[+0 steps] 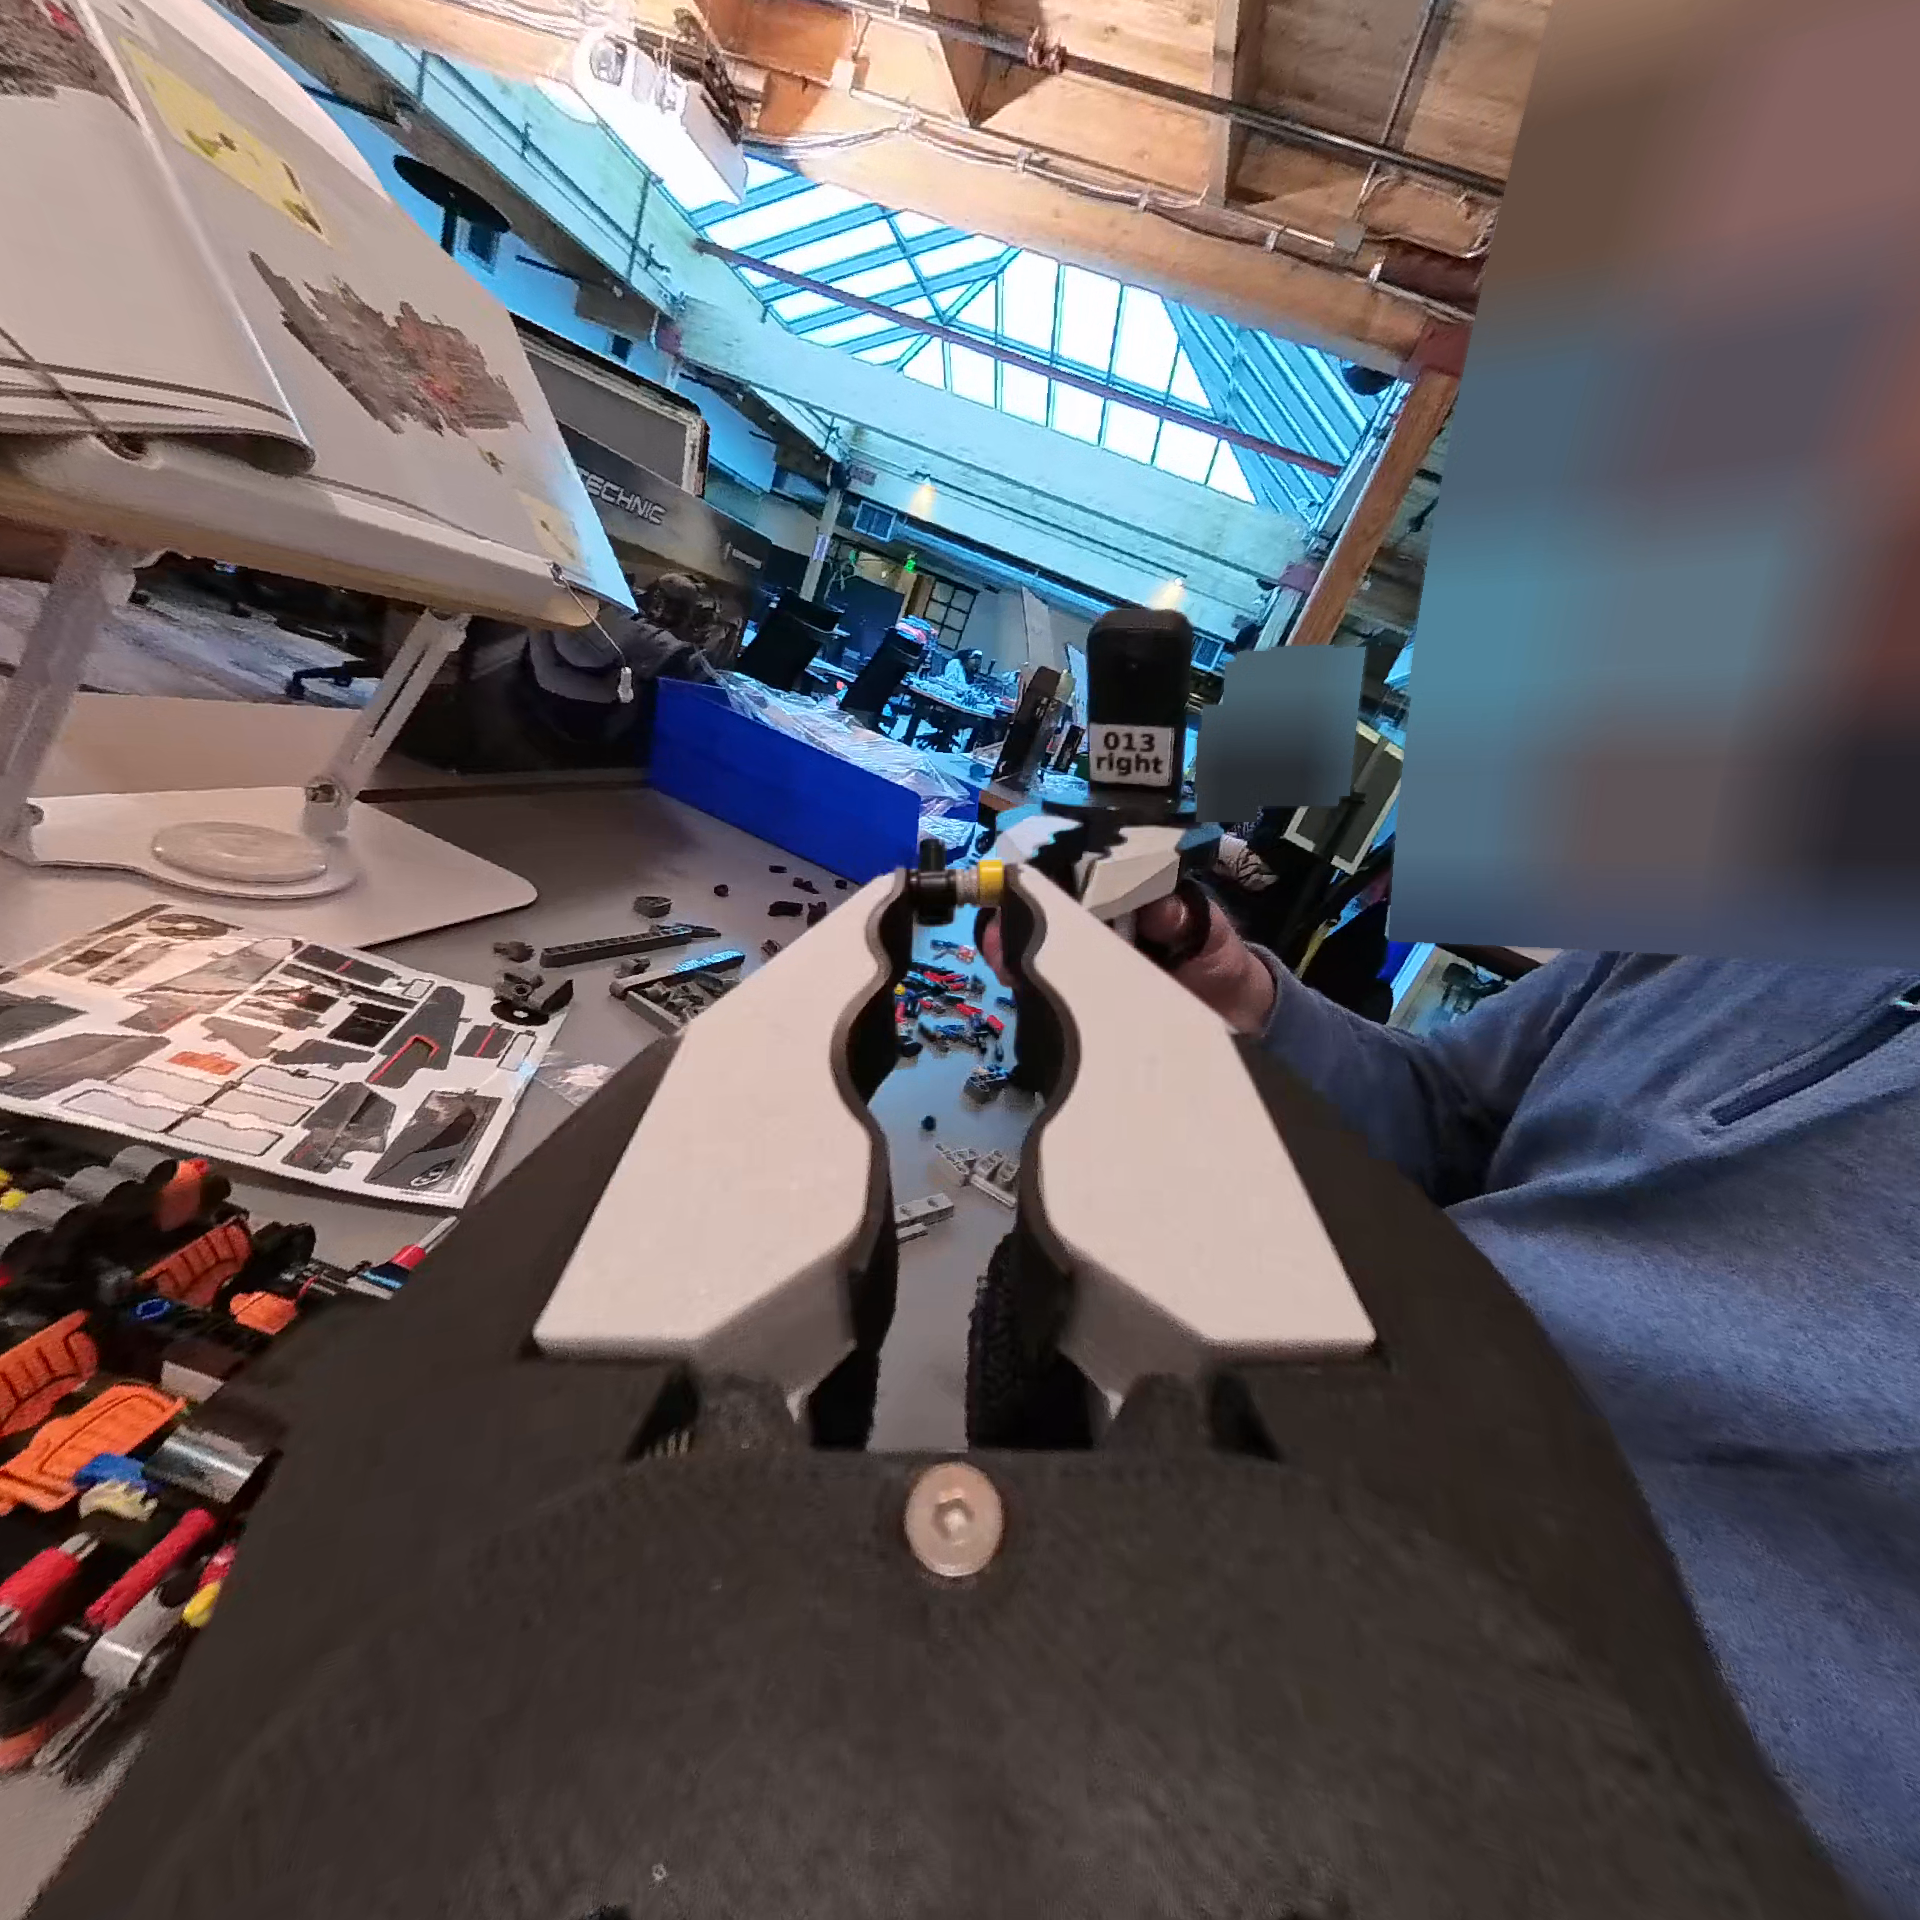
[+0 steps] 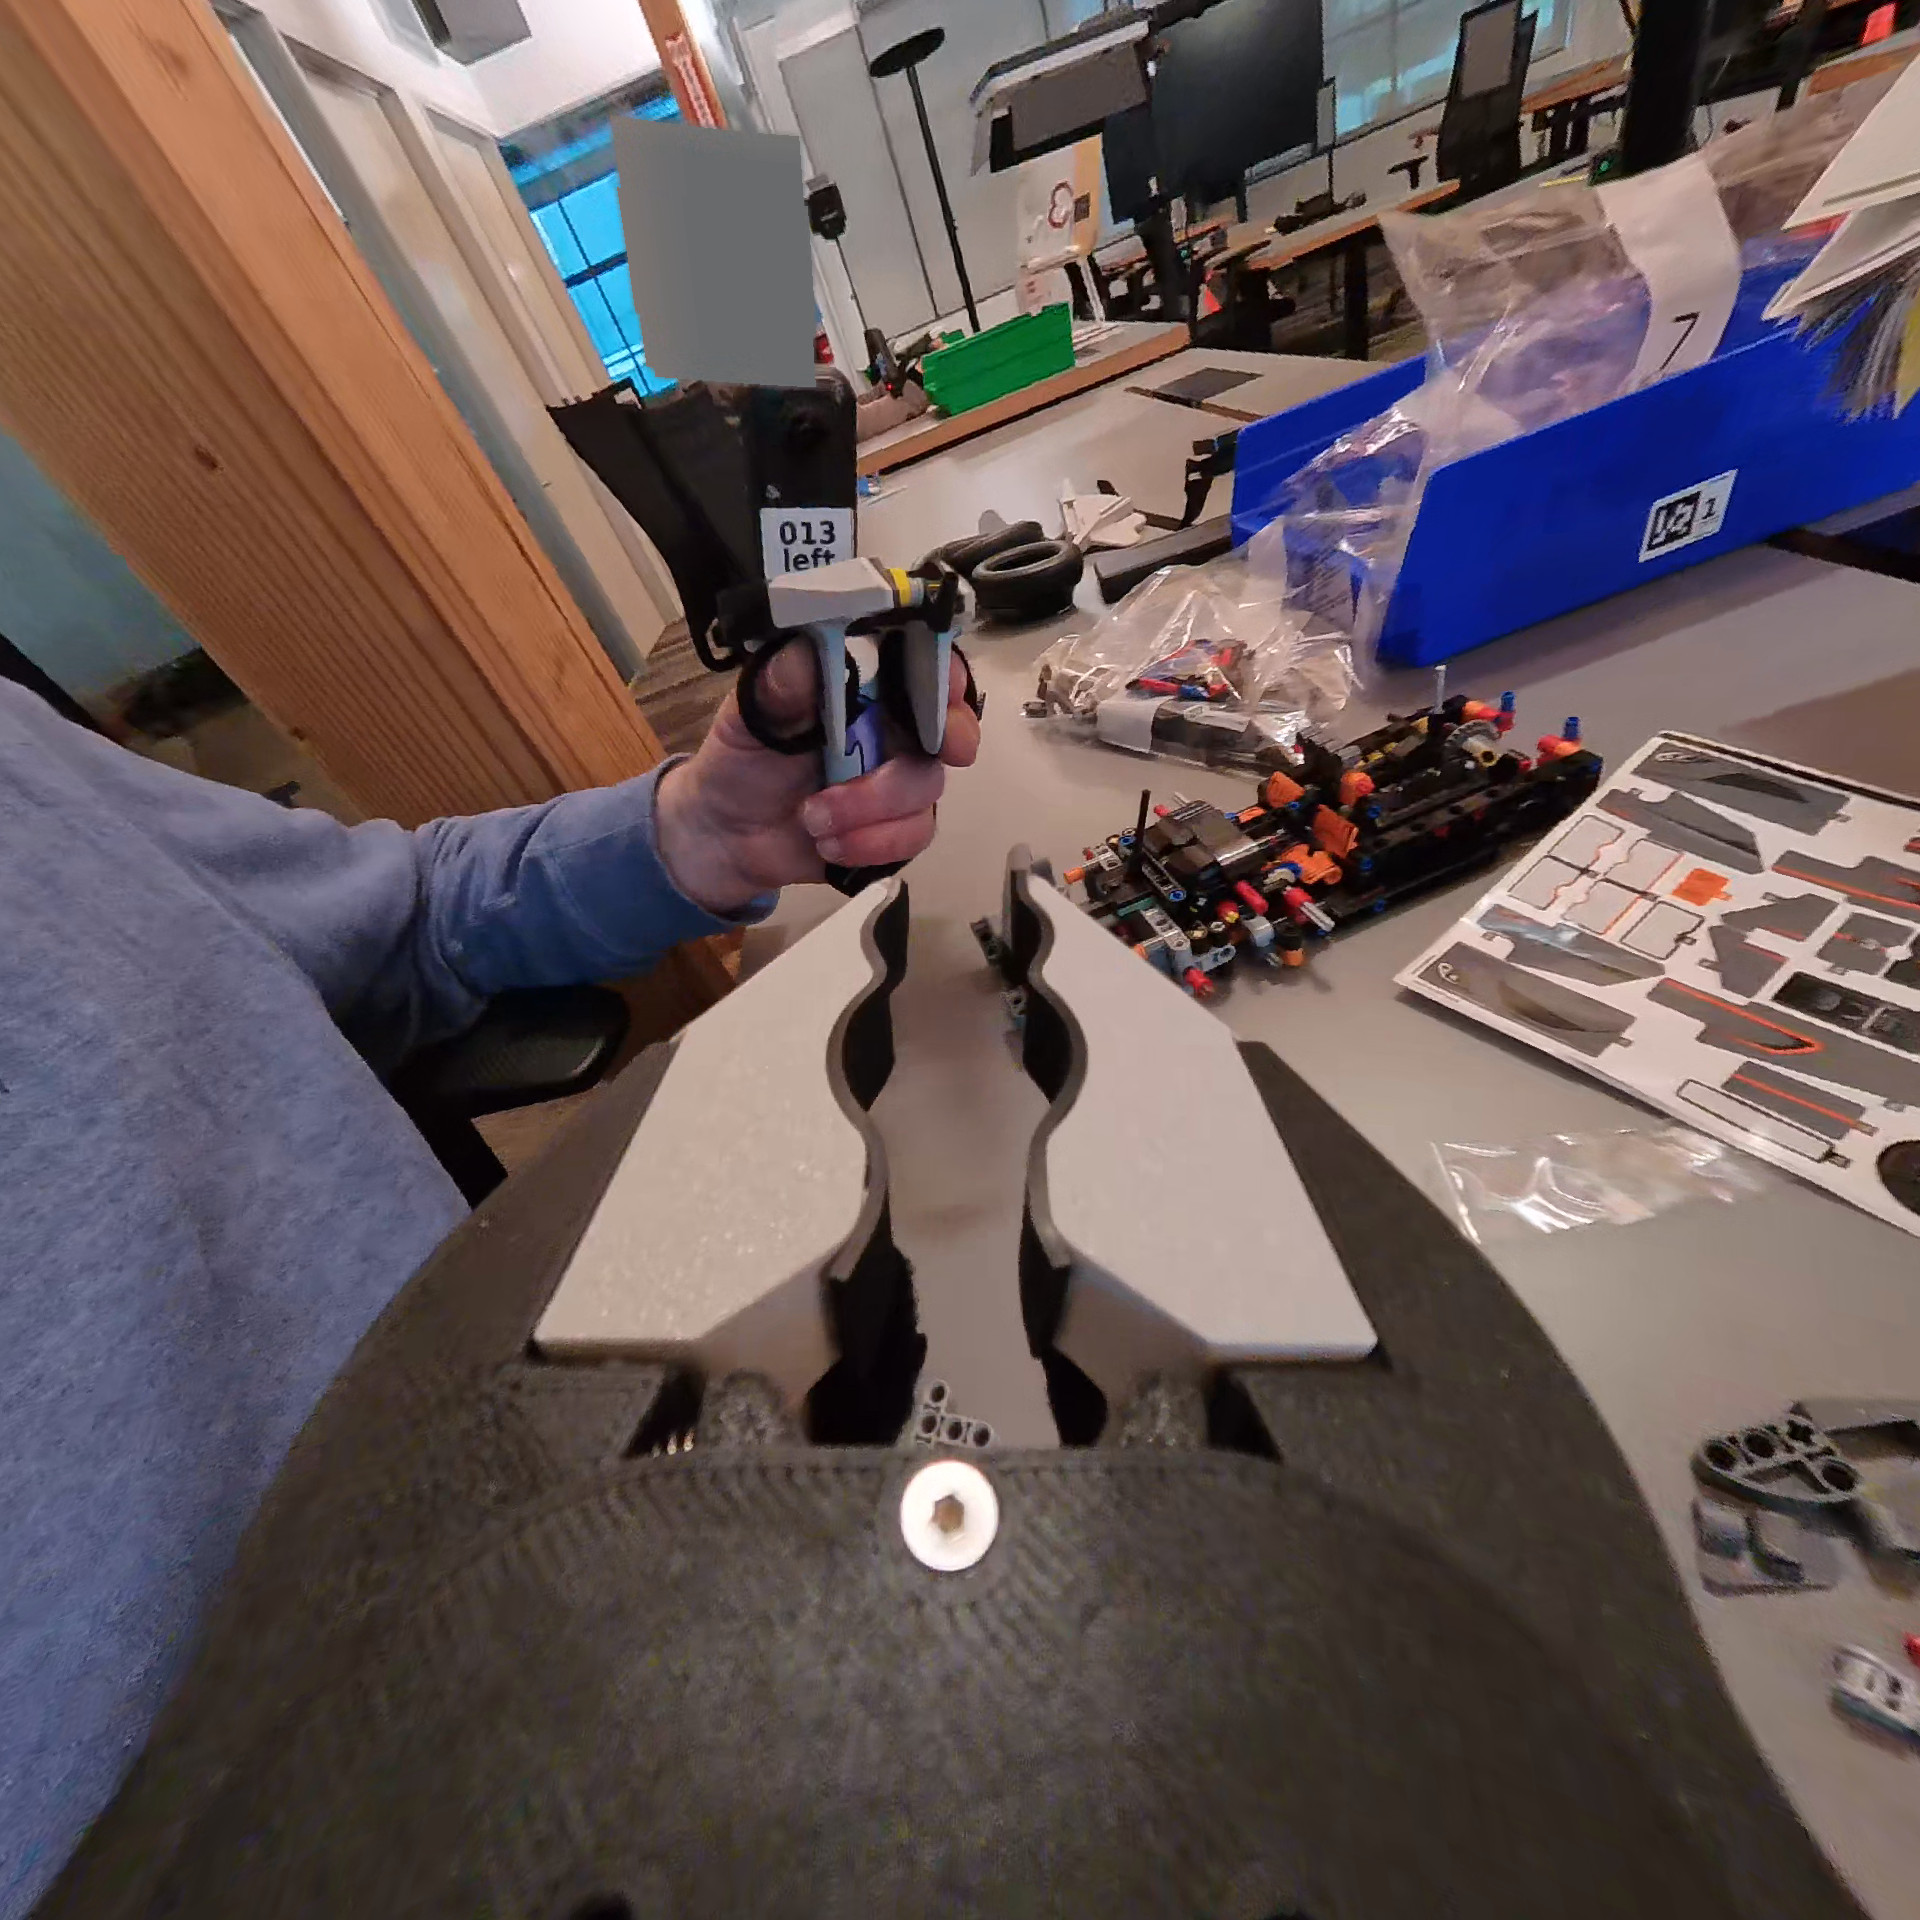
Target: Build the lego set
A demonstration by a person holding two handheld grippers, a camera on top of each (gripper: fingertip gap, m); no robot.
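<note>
Left gripper (image 1: pixel 961 885) is held raised above the grey tabletop (image 2: pixel 1351 1091), its fingers (image 1: pixel 790 1091) clamped on a small black-and-yellow lego axle piece (image 1: pixel 956 886) at the tips. Right gripper (image 2: pixel 954 894) is seen with fingers (image 2: pixel 1143 1122) apart and nothing between them, aimed over the tabletop near the left hand (image 2: pixel 821 821). Further right, the partly built black, orange and red lego chassis (image 2: pixel 1320 831) is laid on the tabletop, with a clear bag of parts (image 2: pixel 1174 665) and a blue plastic bin (image 2: pixel 1621 499) behind it and a printed sticker sheet (image 2: pixel 1704 956) just beside it.
</note>
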